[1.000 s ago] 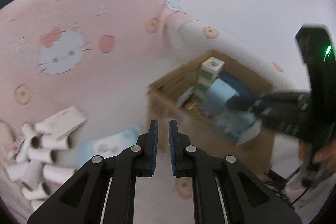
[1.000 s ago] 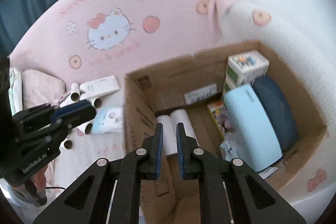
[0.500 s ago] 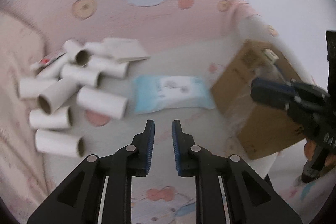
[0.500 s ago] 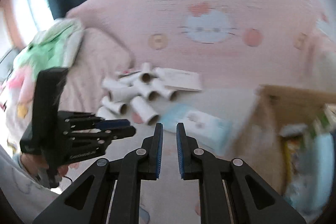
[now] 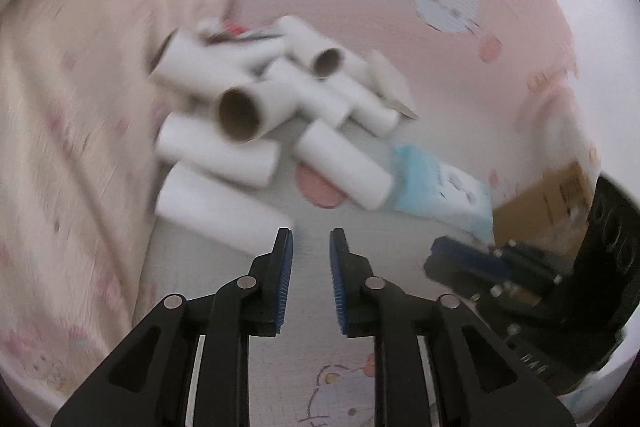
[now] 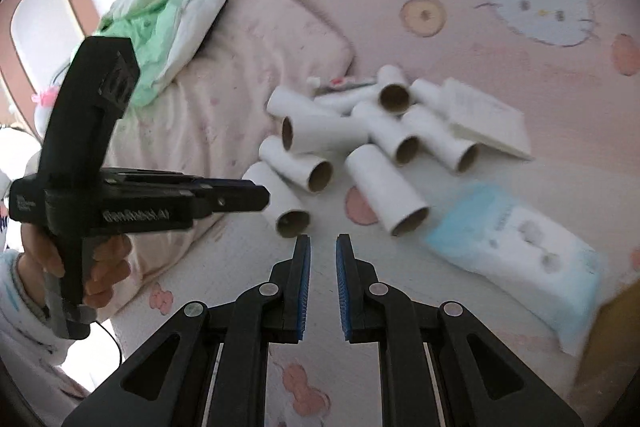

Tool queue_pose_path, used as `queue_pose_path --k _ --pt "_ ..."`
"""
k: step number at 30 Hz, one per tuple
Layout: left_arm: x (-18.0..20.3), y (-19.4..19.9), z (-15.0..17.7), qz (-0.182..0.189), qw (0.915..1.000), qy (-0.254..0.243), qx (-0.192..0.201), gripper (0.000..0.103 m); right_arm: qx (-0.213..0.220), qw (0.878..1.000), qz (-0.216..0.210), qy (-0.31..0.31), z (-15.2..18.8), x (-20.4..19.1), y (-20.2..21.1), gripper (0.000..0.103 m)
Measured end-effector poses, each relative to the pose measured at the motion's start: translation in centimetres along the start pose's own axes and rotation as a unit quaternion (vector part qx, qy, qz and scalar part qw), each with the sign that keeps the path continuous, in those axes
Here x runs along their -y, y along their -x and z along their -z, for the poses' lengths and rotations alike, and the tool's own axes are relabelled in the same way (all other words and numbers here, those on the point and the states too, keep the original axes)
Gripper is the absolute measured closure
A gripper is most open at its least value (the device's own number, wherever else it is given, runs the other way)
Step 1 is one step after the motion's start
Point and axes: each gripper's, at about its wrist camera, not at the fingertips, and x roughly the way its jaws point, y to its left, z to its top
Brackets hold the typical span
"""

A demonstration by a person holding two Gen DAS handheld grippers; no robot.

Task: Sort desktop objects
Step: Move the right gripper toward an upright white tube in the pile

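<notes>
Both grippers swung from cardboard box (image 5: 554, 201) toward paper tubes (image 6: 352, 147), left gripper (image 5: 311, 247) and right gripper (image 6: 323, 251) fingers slightly parted, empty

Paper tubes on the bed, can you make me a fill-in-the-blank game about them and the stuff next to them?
1. The paper tubes lie in a ____ on the bed sheet.
2. The pack of wipes is white and light ____.
3. The cartoon cat printed on the pink cloth has a ____ bow.
4. Between the fingers of the right gripper there is ____.

Missing words: pile; blue; pink; nothing
</notes>
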Motion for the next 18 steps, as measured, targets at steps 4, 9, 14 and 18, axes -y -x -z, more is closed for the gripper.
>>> queue_pose_path --k 4,9,14,18 --pt "-3.2 -0.2 -0.2 0.022 0.9971 0.073 0.001 0.055 -0.003 0.998 -0.025 0.051 -0.3 -1.9 -2.4 0.094" --pt "-5.9 -1.7 -0.9 0.063 0.9855 0.158 -0.005 0.048 -0.020 0.997 -0.062 0.047 -0.8 -2.3 -4.5 0.093" --pt "-6.6 -3.1 -1.2 0.081 0.9744 0.209 -0.004 0.048 -0.010 0.997 -0.072 0.029 -0.7 -1.6 -5.0 0.085" --pt "-6.2 -3.4 -1.8 0.081 0.9730 0.216 -0.004 0.048 0.017 0.995 -0.100 -0.013 -0.8 -0.5 -4.7 0.034"
